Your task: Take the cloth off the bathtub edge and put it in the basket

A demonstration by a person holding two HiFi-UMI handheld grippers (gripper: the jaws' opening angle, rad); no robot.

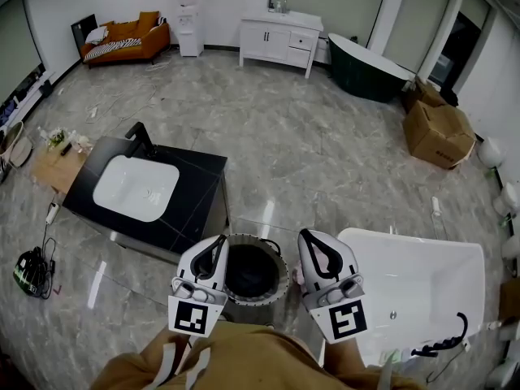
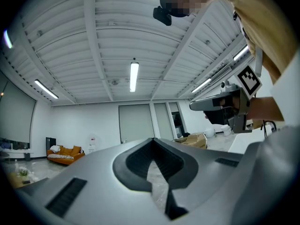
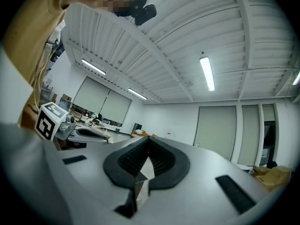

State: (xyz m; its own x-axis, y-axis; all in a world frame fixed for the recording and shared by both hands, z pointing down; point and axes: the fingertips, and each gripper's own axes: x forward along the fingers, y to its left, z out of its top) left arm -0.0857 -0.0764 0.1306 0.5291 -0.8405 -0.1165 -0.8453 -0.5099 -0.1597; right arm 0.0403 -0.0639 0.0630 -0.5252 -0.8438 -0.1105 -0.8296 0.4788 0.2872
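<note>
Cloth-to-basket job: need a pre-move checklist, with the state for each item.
1. Jaws of the right gripper open for a grasp: not ok. They are together with nothing between them.
2. Jaws of the left gripper open: not ok. They are together and empty.
3. The cloth located on the bathtub edge: cannot tell. No cloth clearly shows on the rim in the head view.
4. The basket in view with its top open: ok. It sits between the two grippers.
5. Bathtub close to the right gripper: ok. It lies just beside that gripper in the head view.
</note>
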